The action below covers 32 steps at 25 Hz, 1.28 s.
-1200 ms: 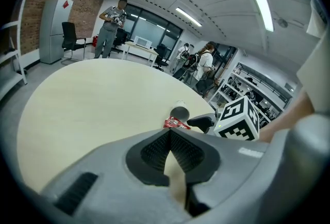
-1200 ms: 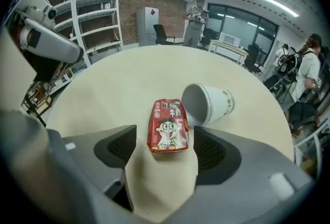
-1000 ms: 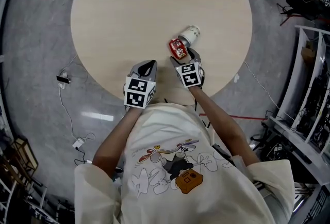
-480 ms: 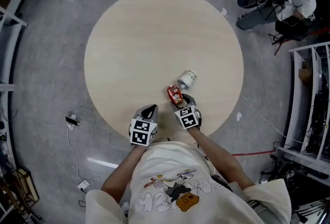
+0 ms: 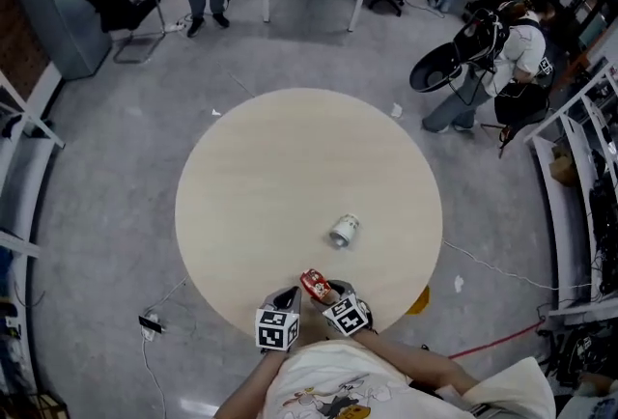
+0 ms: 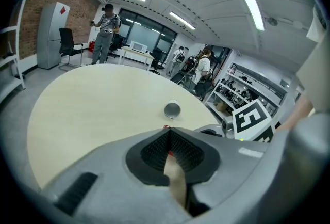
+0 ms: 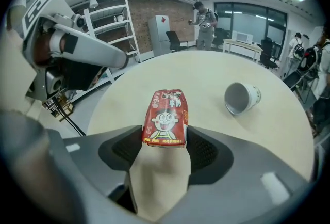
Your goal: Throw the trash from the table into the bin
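Currently the right gripper [image 7: 165, 138] is clamped on the red carton [image 7: 165, 114], over the near edge of the table [image 7: 170, 65]. Its jaws have just been closing, and both pads press the carton's lower end, with the rest sticking out past the tips. The hold is shallow. The likeliest failure is the carton pivoting or sliding out on a quick swing, since only a narrow band is held. Squeezing harder risks crushing it; whether it holds liquid I cannot tell. The left gripper [image 6: 169, 138] sits just beside, jaws together, nothing between them. The two are near enough that a careless turn could knock them together and jar the carton loose. The paper cup [image 7: 241, 97] lies on its side farther in on the table, apart from both grippers. A brush from a jaw would probably set it rolling. I can identify no bin in any view, so the carry may be long. A cable [image 5: 152, 322] on the floor beside the table is a possible snag.
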{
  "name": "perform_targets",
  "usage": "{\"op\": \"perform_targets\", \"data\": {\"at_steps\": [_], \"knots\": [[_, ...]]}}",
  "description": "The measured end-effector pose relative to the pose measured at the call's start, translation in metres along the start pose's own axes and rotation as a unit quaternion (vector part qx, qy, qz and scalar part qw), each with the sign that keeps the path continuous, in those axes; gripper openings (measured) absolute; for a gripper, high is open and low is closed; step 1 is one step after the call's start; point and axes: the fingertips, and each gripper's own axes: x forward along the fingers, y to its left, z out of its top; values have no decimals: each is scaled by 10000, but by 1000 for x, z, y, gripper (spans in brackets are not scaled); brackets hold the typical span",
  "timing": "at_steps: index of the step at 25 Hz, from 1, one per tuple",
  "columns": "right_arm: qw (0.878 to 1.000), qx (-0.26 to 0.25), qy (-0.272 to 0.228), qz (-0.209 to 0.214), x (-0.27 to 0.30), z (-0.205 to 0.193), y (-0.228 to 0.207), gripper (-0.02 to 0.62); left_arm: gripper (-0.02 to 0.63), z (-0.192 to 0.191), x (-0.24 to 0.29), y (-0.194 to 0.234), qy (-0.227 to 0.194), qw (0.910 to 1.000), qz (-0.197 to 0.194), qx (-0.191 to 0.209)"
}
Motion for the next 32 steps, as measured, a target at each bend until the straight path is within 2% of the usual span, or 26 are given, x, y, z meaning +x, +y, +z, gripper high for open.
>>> {"op": "perform_targets", "data": {"at_steps": [5, 11, 17, 24, 29, 32], "knots": [[9999, 76, -87, -60, -22, -11, 22, 279, 6, -20, -21, -10, -20, 9998, -48, -195], [9995, 197, 22, -236, -42, -40, 33, 280, 6, -39, -18, -28, 27, 9984, -416, -369], [9994, 200, 141, -235, -46, -55, 42, 279, 6, -43, -16, -36, 94, 9976, -593, -341], [9999, 67, -40, -79, -37, -52, 29, 278, 6, -33, -9, -29, -111, 9989, -351, -284], [9997, 6, -244, 57, -53, -56, 29, 278, 6, -37, -8, -48, 17, 9996, -208, -204], [9992, 167, -354, 83, -65, -64, 22, 278, 6, -37, -5, -64, 118, 9997, -181, -62]]}}
